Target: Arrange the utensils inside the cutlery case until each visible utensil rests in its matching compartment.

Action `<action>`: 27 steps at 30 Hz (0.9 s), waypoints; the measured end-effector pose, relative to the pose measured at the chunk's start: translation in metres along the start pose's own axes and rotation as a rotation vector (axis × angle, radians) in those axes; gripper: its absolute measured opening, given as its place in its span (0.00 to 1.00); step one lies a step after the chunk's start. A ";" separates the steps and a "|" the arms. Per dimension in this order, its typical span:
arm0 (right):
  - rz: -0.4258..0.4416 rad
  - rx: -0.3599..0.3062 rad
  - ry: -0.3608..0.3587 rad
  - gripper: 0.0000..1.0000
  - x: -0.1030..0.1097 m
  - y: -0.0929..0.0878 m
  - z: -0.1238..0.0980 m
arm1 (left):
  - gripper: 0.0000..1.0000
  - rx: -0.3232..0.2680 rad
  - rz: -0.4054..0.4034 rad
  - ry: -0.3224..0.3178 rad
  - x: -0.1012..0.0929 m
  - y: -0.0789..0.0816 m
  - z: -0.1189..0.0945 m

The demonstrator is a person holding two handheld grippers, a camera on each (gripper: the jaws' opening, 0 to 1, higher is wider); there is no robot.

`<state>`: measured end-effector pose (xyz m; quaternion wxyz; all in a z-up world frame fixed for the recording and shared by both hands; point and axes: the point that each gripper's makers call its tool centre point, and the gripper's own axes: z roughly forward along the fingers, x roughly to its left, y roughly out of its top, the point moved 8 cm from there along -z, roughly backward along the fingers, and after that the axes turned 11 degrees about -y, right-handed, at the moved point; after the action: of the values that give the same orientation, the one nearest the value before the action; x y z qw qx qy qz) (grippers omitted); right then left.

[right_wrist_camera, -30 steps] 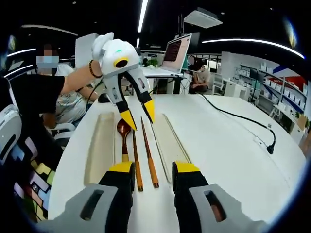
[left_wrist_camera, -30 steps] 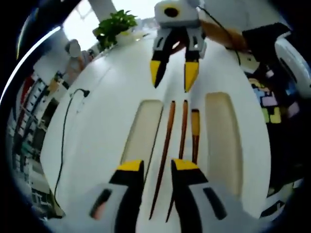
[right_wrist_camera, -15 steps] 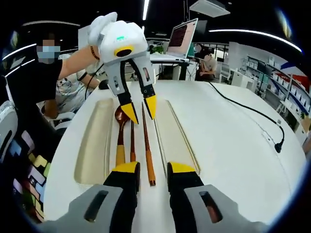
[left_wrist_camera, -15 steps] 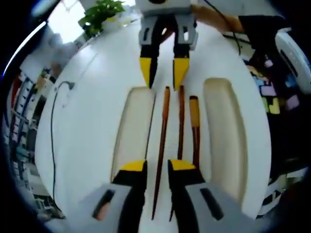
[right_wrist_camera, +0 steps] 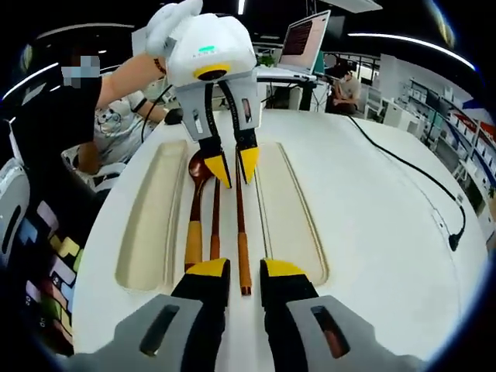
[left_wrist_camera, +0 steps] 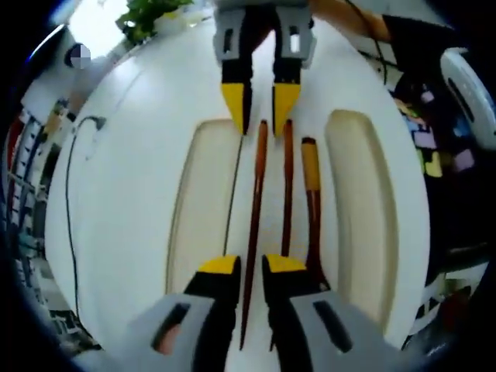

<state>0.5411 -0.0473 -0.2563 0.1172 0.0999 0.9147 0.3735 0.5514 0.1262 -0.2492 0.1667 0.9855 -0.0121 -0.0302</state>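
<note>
- A broad white table [right_wrist_camera: 372, 232] fills the near ground, a black cable [right_wrist_camera: 418, 182] trailing across its right side to a plug.
- On the far side an open laptop [right_wrist_camera: 308, 37] glows beside a seated person [right_wrist_camera: 346, 85].
- Long ceiling light strips [right_wrist_camera: 403, 58] cut across a dark ceiling.
- Shelving [right_wrist_camera: 457, 124] lines the right wall.
- A leafy potted plant [left_wrist_camera: 151, 12] stands at the far table edge by a bright window [left_wrist_camera: 97, 23].

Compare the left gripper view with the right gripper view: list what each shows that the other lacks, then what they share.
Left gripper view alone: a green plant at the far table edge. Right gripper view alone: an open laptop, a seated person behind it, and the spoon's bowl. Shared: two chopsticks beside a spoon, two empty cream trays flanking them, both grippers, and a black cable.
</note>
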 end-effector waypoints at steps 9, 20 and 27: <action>-0.008 0.047 0.015 0.13 -0.002 0.001 0.005 | 0.07 0.020 -0.026 -0.036 0.001 0.003 0.000; -0.007 0.098 0.052 0.11 -0.002 0.000 0.011 | 0.07 0.056 -0.038 -0.073 0.004 0.006 0.000; -0.021 0.104 0.048 0.05 -0.005 -0.001 0.013 | 0.05 0.095 -0.029 -0.094 0.010 0.008 0.001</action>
<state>0.5493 -0.0405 -0.2655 0.0936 0.0870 0.9365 0.3265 0.5611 0.1182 -0.2482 0.1186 0.9898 -0.0069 -0.0783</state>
